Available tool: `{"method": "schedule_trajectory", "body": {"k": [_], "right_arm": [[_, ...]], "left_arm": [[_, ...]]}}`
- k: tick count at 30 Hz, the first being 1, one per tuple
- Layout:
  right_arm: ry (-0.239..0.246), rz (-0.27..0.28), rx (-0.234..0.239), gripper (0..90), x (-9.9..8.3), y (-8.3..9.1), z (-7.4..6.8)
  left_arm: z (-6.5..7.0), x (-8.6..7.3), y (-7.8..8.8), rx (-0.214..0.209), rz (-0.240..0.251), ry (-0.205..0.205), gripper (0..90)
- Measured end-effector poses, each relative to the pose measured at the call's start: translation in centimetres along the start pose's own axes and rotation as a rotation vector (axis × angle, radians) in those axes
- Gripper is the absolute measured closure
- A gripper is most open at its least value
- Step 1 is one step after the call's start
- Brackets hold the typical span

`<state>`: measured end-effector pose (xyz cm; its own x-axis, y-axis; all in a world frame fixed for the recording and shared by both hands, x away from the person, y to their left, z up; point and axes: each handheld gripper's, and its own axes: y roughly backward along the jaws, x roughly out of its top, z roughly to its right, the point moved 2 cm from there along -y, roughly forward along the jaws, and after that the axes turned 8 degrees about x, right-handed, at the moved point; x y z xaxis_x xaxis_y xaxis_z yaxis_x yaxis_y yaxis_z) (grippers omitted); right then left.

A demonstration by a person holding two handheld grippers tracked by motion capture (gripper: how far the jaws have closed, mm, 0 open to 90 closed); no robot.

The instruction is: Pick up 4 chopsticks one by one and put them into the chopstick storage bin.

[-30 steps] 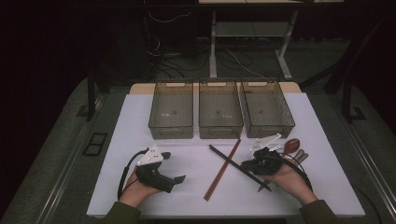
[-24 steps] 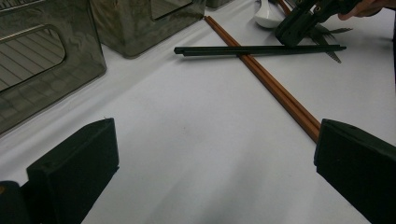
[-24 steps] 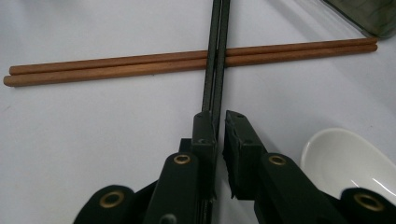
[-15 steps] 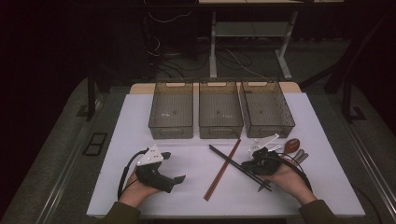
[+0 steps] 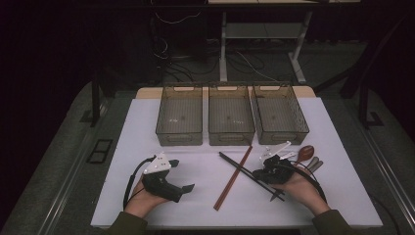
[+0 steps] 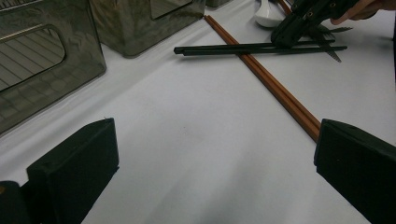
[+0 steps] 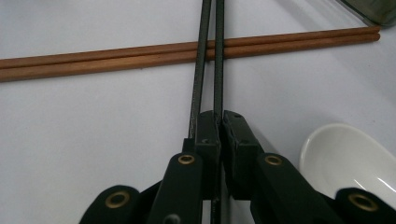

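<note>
Black chopsticks, a thin matte pair lying side by side, run straight ahead from the right claw, whose jaws have just been closing and now stand almost together with one stick pinched between the pads; the second stick lies just beside the left jaw, touching or nearly so, and I cannot tell whether it is gripped as well. In the high view the same pair slants across the white bench from the right claw up and away toward the row of bins, with its near end poking out behind the claw toward the person's hand. Ahead of the claw the black pair crosses over a pair of reddish-brown wooden chopsticks, touching them where they cross. Just to the right of the claw sits a white spoon, close to the jaw but apart from it. Three smoky translucent bins stand in a row beyond the claw's tips. The left claw rests well apart from the chopsticks, its jaws wide with bare bench between them; the tip of the brown pair reaches just beside its right jaw.
</note>
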<state>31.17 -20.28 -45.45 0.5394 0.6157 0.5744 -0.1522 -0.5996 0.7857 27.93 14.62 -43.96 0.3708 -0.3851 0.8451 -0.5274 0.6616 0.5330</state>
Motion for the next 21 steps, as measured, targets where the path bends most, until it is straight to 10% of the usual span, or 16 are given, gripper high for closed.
{"method": "schedule_trajectory", "body": {"k": [21], "right_arm": [[-0.017,0.017,0.002,85.3,0.06,0.32,0.08]], "left_arm": [[0.01,0.01,0.03,0.000,-0.001,-0.002,0.0]]}}
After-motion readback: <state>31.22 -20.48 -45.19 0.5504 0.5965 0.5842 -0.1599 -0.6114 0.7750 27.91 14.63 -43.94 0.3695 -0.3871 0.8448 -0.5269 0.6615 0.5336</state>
